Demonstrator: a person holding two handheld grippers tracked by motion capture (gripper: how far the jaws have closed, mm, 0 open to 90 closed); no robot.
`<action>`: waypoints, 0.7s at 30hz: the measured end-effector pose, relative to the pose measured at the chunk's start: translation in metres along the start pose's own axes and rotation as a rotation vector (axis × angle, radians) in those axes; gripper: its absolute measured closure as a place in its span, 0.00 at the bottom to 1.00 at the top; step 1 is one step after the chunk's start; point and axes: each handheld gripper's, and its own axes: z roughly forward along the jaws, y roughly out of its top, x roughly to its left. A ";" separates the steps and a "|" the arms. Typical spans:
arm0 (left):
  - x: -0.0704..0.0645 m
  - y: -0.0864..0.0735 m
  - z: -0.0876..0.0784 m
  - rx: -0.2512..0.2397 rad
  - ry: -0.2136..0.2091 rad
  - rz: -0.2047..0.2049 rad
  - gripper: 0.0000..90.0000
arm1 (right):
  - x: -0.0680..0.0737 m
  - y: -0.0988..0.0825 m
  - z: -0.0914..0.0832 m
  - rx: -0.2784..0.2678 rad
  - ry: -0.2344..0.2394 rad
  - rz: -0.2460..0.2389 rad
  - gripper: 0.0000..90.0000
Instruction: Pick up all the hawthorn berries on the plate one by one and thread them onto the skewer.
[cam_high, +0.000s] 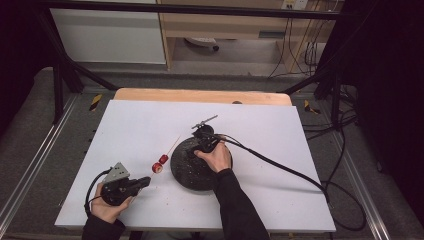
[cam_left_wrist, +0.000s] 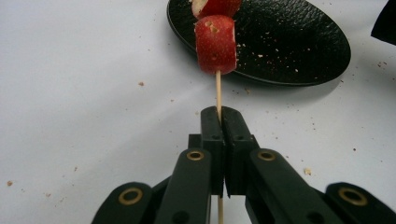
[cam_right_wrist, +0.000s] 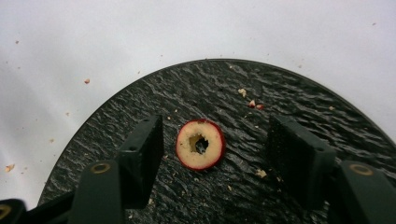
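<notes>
Left gripper (cam_left_wrist: 219, 116), near front left corner of table (cam_high: 130, 130): clamped on skewer (cam_left_wrist: 218, 91), two red fruit pieces (cam_left_wrist: 215, 44) threaded. Right gripper (cam_right_wrist: 212, 154): jaws apart astride cored slice (cam_right_wrist: 201, 144) on black plate (cam_right_wrist: 299, 112), mid-table. Judged: slice unthreaded, pickup pending.

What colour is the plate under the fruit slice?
Black, with a rough texture: the plate, best in the right gripper view.
</notes>
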 end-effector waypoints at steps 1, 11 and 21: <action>0.000 0.000 0.000 0.000 0.000 0.000 0.98 | 0.000 0.000 0.001 0.010 0.003 -0.001 0.45; 0.000 0.000 0.000 -0.001 0.000 -0.002 0.98 | 0.000 -0.001 0.010 0.037 0.034 0.004 0.57; 0.000 0.000 0.000 0.000 -0.001 -0.003 0.98 | -0.002 -0.002 0.013 0.049 0.048 -0.002 0.68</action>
